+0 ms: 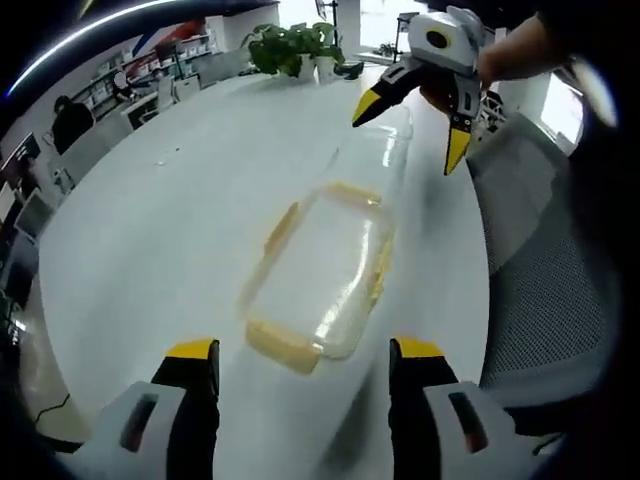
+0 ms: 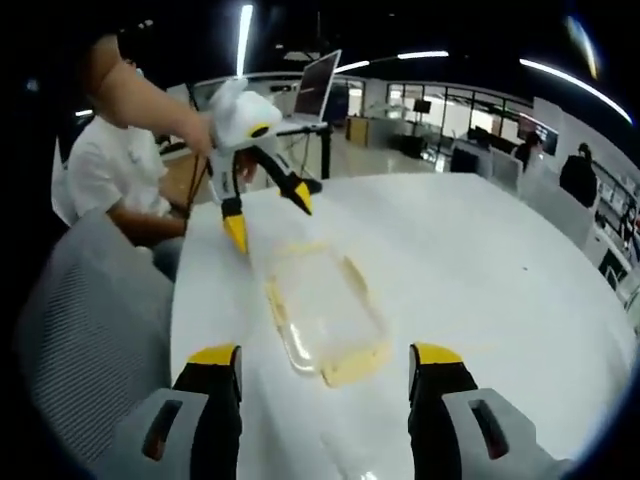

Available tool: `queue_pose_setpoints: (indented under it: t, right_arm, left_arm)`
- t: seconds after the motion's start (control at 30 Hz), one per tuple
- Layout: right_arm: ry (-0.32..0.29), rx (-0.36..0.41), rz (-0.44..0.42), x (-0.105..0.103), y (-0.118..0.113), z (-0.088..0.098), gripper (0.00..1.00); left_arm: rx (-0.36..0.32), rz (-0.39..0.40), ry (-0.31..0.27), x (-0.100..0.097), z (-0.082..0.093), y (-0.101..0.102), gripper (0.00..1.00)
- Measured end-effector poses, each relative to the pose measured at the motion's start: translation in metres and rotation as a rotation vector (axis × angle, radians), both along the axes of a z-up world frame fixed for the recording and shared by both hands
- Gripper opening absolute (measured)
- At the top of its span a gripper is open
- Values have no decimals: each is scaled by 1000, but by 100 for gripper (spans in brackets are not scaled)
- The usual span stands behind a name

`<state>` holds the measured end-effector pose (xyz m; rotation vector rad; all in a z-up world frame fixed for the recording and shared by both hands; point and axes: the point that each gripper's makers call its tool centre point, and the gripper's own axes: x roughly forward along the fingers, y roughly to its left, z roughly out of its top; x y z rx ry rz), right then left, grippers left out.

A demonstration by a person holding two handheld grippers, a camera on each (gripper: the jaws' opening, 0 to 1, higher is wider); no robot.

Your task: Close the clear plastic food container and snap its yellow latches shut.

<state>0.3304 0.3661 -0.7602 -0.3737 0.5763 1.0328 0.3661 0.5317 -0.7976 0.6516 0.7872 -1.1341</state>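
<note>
Container (clear, rectangular, yellow-latched) lies between both grippers' spread fingers.

Each claw is white-bodied with black jaws tipped in yellow: the left claw and right claw. A small dark slot marks each jaw's white base.

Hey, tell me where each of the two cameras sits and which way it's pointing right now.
Left gripper view: rides on the left gripper, looking along its open jaws across the white table at the clear container; the right gripper and the hand holding it face it.
Right gripper view: rides on the right gripper, jaws open, looking from the opposite end at the container; the left gripper and an arm face it.
Shared: container, table, both grippers.
</note>
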Motion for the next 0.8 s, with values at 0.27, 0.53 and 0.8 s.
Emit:
queue_pose_setpoints:
  t: [0.27, 0.53, 0.8]
  right_arm:
    - [-3, -47, 35, 3, 3, -6, 65]
    - [11, -86, 65, 3, 5, -13, 63]
    - [23, -114, 90, 9, 4, -19, 62]
  left_arm:
    - [8, -25, 8, 2, -6, 1, 69]
    - [16, -51, 9, 2, -11, 0, 68]
    - [41, -74, 10, 3, -17, 6, 68]
